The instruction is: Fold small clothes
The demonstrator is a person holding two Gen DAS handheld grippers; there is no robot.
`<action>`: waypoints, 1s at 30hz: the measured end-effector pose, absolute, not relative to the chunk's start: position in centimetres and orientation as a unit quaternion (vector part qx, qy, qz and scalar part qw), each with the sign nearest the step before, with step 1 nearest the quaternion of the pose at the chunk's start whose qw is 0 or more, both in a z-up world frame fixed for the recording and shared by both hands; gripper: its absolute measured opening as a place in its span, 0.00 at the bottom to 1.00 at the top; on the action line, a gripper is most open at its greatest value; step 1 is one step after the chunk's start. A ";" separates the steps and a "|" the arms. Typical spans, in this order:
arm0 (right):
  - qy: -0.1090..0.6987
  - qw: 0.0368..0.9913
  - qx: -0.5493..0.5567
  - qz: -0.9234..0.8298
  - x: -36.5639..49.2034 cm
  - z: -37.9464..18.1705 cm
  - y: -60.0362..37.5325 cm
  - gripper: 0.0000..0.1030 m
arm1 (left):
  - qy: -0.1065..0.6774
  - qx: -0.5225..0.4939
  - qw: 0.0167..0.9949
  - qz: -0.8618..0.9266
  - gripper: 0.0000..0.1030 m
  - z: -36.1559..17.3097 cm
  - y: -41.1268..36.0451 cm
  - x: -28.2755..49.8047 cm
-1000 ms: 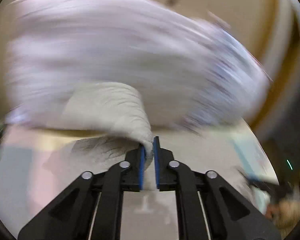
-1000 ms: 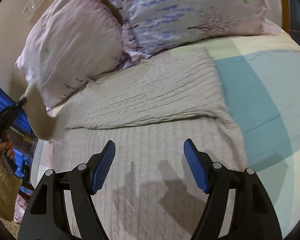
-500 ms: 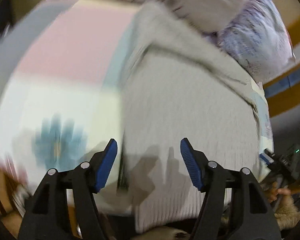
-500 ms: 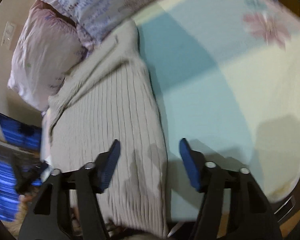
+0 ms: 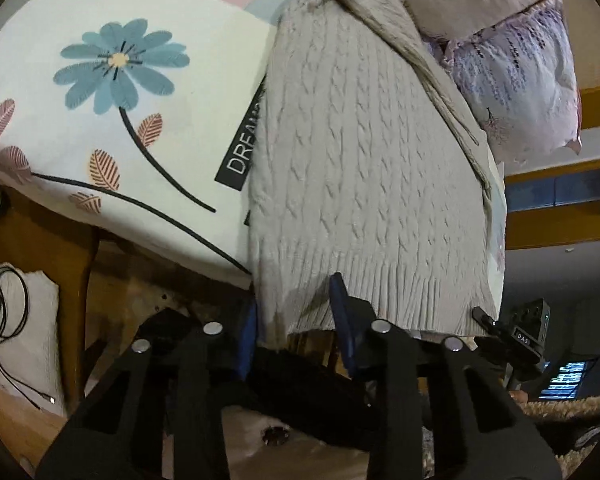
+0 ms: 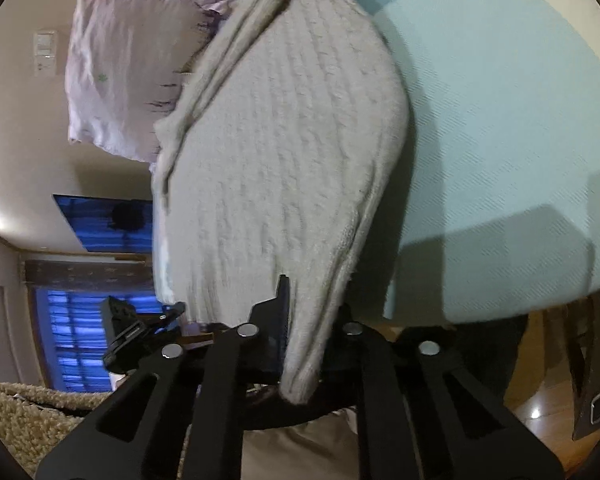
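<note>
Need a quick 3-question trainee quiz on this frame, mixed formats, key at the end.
1. True or false: the left tool straddles the ribbed hem of the gray cable-knit sweater.
2. Multiple choice: in the right wrist view, the right tool has sweater fabric between its fingers at which spot? A) the neckline B) a bottom corner hanging off the bed edge C) a cuff near the pillows
3. Fill in: the blue flower is printed on the ____ beside the sweater.

Key: 1 true; 2 B; 3 bedspread.
</note>
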State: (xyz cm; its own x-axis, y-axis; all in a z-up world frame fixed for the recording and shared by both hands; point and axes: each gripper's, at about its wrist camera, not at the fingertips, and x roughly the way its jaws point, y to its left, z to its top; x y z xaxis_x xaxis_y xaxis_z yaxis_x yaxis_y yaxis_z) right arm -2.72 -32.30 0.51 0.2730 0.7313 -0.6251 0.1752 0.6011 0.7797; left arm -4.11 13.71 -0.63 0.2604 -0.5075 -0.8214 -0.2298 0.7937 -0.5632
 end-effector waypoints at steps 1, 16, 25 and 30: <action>0.562 0.696 0.396 0.207 -2.4 1.1 -32.3 0.07 | 0.603 -0.311 0.728 -0.098 0.06 -0.8 14.0 -4.3; 0.434 0.809 0.375 0.129 26.8 8.1 -32.1 0.69 | 0.440 -0.324 0.834 -0.076 0.64 8.2 18.7 23.2; 0.468 0.777 0.399 0.138 22.0 4.1 -33.0 0.83 | 0.517 -0.359 0.766 -0.130 0.69 0.7 17.9 22.7; 0.471 0.769 0.405 0.154 21.3 4.3 -33.1 0.83 | 0.507 -0.415 0.745 -0.128 0.19 -0.9 16.8 23.7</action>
